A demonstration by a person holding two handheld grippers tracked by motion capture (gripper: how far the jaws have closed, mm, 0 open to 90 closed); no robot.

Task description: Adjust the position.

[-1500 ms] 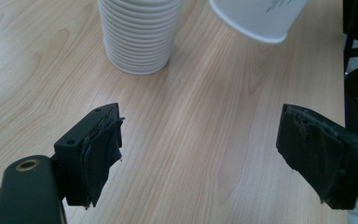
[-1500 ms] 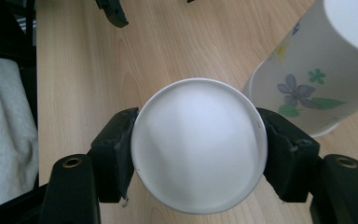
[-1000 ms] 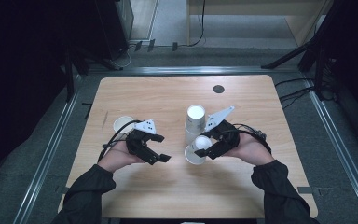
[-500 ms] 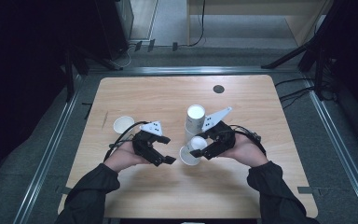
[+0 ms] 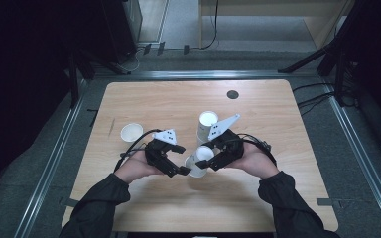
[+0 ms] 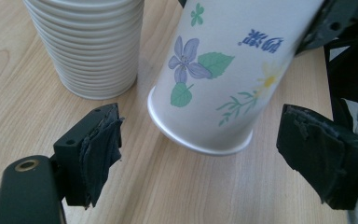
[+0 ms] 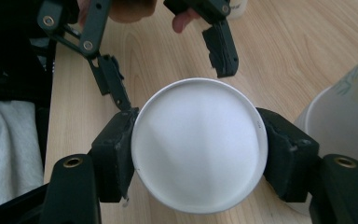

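My right gripper (image 7: 198, 156) is shut on a white paper cup (image 7: 198, 149) with a flower print (image 6: 223, 70), which it holds tilted over the table, rim toward its camera. In the high view this cup (image 5: 198, 161) lies between both hands. My left gripper (image 6: 214, 149) is open. Its pads (image 6: 100, 144) stand on either side of the cup's base without touching it. From the right gripper view the left gripper (image 7: 168, 65) shows beyond the cup. A tall stack of cups (image 5: 207, 124) stands just behind.
A single white cup (image 5: 131, 132) stands upright to the left of my left hand. A dark round hole (image 5: 232, 94) sits in the wooden table (image 5: 278, 129) near its far edge. The stack of cups (image 6: 88, 42) stands close beside the held cup.
My left gripper has edged a little to the right, nearer the base of the held cup. The right gripper and its cup have kept still.
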